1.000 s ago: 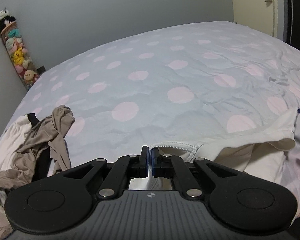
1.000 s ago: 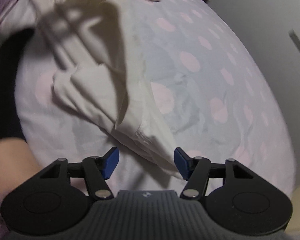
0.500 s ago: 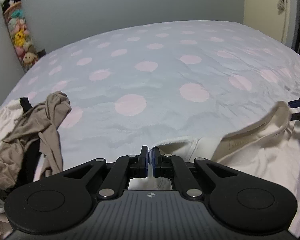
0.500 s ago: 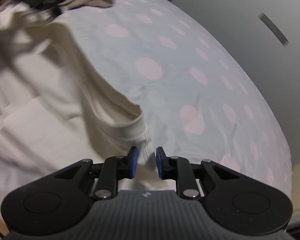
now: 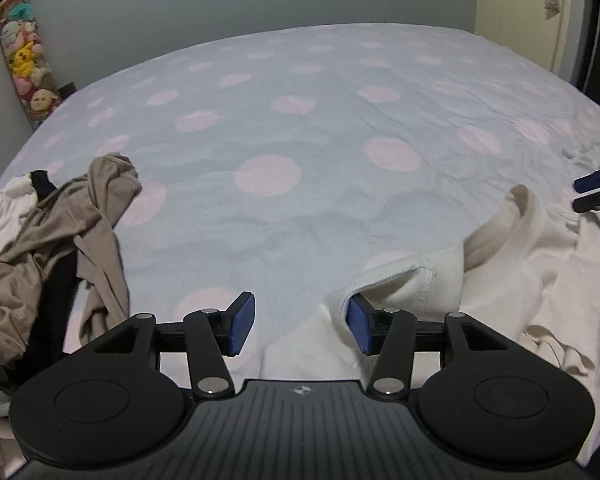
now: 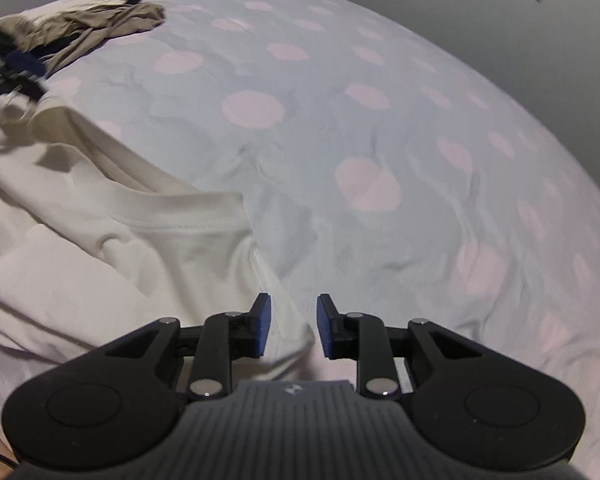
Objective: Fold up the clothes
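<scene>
A cream white garment [image 5: 500,280] lies crumpled on the bed at the right of the left wrist view. My left gripper [image 5: 300,328] is opening; a hemmed fold rests by its right finger, and the pads do not press it. In the right wrist view the same garment [image 6: 120,240] spreads to the left. My right gripper [image 6: 294,328] is opening a little, with the garment's corner loose between its blue pads. The right gripper [image 5: 596,192] shows at the far right edge of the left wrist view, and the left gripper [image 6: 12,72] is a blur at the upper left of the right wrist view.
The bed cover [image 5: 300,120] is pale blue with pink dots. A pile of taupe, black and white clothes [image 5: 60,220] sits at its left edge, and the clothes pile [image 6: 100,20] also shows in the right view. Plush toys [image 5: 24,52] hang on the wall. A door [image 5: 540,8] stands at the back right.
My left gripper let go of the white hem and its jaws spread wide. My right gripper narrowed around the garment's edge while rolling, then widened slightly. The garment sank onto the bed.
</scene>
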Demonstrator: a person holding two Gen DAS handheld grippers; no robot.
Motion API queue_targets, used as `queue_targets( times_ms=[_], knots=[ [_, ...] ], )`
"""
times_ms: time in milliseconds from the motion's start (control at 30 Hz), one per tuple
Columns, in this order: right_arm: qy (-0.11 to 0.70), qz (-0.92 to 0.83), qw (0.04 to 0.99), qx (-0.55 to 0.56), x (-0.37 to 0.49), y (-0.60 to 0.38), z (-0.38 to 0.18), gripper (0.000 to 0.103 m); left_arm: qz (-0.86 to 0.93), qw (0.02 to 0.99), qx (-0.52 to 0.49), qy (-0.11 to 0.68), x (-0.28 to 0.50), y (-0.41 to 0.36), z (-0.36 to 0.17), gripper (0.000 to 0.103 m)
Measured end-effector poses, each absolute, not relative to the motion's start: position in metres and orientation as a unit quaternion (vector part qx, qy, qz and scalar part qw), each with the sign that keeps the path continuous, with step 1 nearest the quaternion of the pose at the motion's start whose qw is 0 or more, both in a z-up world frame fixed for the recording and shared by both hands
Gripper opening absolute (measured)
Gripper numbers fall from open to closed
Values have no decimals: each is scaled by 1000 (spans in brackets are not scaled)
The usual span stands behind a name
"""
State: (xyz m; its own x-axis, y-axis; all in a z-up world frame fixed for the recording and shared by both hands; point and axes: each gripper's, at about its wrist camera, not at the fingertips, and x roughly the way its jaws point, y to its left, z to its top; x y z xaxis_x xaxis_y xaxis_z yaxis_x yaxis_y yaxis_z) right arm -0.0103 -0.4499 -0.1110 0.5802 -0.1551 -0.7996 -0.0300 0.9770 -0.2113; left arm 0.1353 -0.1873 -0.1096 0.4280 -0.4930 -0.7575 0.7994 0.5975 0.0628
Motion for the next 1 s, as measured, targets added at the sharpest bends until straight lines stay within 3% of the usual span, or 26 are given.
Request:
queue_targets(
  times_ms=[200, 433, 667, 767, 833, 867, 900, 1000],
  knots=[
    [448, -43, 889, -83, -10, -451, -116, 35, -353, 833, 148, 398, 163, -181, -109, 46],
    [428, -45, 899, -82, -13, -452, -112, 36, -363, 845, 122, 374, 176, -178, -88, 46],
    [417, -51, 904, -76, -16, -453, -112, 36, -431, 804, 187, 364, 141, -162, -81, 56],
    [413, -48, 905, -87, -18, -449, -112, 37, -433, 791, 225, 370, 130, -163, -95, 54],
    [411, -46, 906, -96, -18, -447, -111, 38, -441, 781, 236, 375, 126, -166, -103, 35],
    [411, -46, 905, -99, -19, -446, -111, 38, -445, 776, 239, 377, 125, -168, -107, 17],
    [410, -47, 905, -101, -19, -445, -111, 38, -443, 776, 242, 379, 124, -169, -110, 10],
    [410, -50, 905, -104, -20, -444, -110, 38, -415, 799, 225, 374, 131, -168, -109, 0]
  ],
)
